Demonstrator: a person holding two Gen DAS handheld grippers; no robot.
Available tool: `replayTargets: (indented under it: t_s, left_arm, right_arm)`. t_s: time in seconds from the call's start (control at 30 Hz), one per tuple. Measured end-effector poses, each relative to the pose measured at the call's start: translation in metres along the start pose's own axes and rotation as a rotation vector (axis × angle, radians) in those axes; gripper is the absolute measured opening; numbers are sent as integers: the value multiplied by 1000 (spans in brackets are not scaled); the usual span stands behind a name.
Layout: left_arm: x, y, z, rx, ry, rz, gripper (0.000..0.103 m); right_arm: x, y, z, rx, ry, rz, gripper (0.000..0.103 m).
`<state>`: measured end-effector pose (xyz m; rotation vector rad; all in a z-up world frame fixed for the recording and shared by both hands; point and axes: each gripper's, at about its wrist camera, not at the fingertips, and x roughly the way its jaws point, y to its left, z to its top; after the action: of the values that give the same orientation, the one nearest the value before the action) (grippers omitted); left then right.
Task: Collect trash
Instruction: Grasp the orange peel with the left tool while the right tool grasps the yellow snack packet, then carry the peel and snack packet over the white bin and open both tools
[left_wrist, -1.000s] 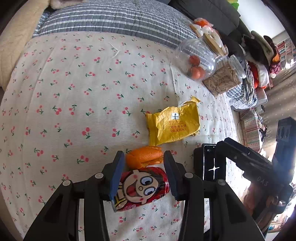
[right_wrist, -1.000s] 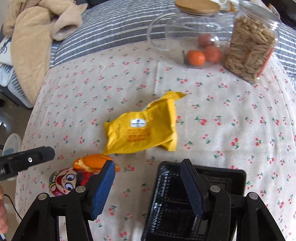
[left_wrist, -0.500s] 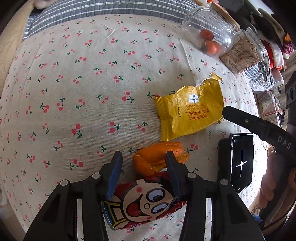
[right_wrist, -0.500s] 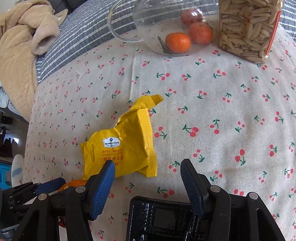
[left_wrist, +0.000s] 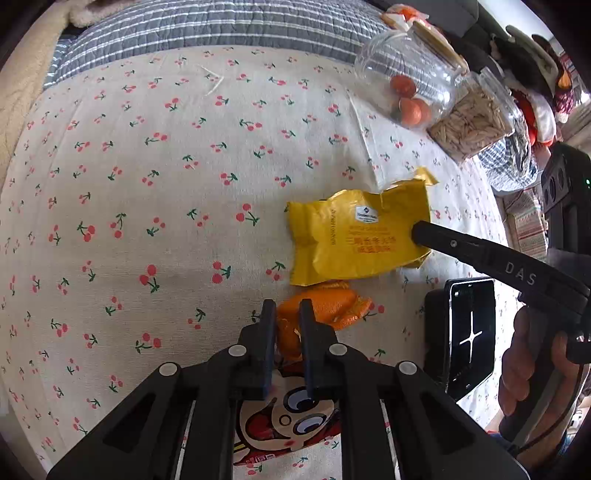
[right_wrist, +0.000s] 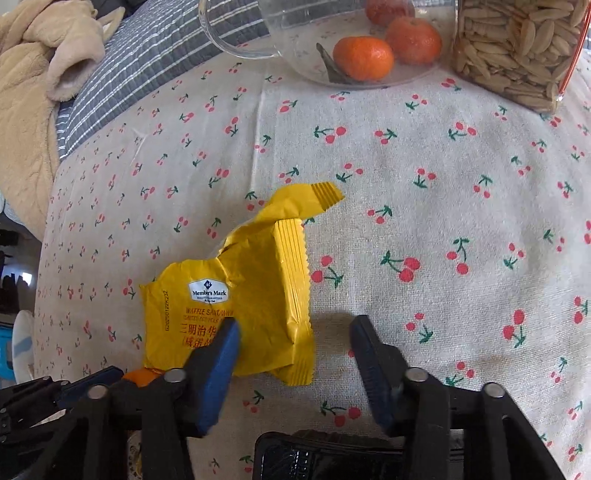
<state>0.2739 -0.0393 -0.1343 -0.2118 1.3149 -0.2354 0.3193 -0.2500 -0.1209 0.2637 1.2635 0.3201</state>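
Left gripper (left_wrist: 284, 317) just closed, fingers pinching orange peel (left_wrist: 325, 306): lift straight up. Right gripper (right_wrist: 295, 332) closing but wide, astride yellow wrapper (right_wrist: 236, 295): squeeze until wrapper crumples.

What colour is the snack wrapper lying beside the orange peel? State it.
Bright yellow, with a small white logo patch; the snack wrapper shows best in the right wrist view.

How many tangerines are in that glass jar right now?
2 clearly, both low in the glass jar: one tangerine in front, another tangerine behind it. A third reddish one at the frame's top edge may be another.
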Motion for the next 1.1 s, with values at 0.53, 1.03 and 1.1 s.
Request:
replayTargets:
  t_s: [0.53,1.03,1.1]
  left_arm:
    - [-36,29,-5,-50,-80,-42,7]
    - [-85,107,-17,-158,-169,-49,7]
    - [-94,122,-22,-180,-185,-48,7]
  right_arm:
    - [-47,43,-7,-81,-158,-2,6]
    - [-40,76,-13,-111,-177,1,6]
    - [-36,85,-17,-126,-177,0,6]
